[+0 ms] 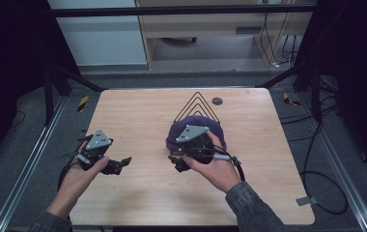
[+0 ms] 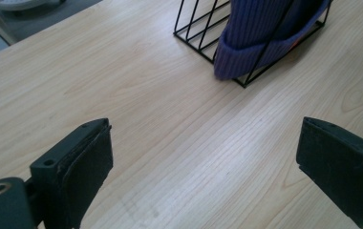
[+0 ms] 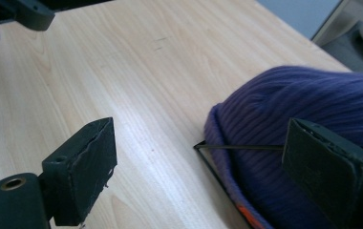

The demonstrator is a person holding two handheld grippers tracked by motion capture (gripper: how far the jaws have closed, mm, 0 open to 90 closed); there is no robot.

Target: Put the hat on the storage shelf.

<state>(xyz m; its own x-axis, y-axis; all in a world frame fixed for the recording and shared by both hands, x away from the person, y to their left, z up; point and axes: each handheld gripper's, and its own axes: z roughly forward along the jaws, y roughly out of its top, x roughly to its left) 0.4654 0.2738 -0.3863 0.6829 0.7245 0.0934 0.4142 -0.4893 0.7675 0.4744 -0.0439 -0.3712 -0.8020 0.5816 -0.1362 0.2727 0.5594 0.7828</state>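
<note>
A purple ribbed beanie lies over a black wire rack at the middle of the wooden table. My right gripper sits at the beanie's near side and stands open. In the right gripper view its right jaw is close beside the beanie's folded brim, a rack wire runs between the jaws, and no pad presses on anything. My left gripper is low over the table's left part, open, with bare wood between its jaws and the beanie and rack farther off.
A small grey disc is set in the table behind the rack. A strip of tape marks the near right corner. Dark floor with cables surrounds the table. Part of the left gripper crosses the top left of the right gripper view.
</note>
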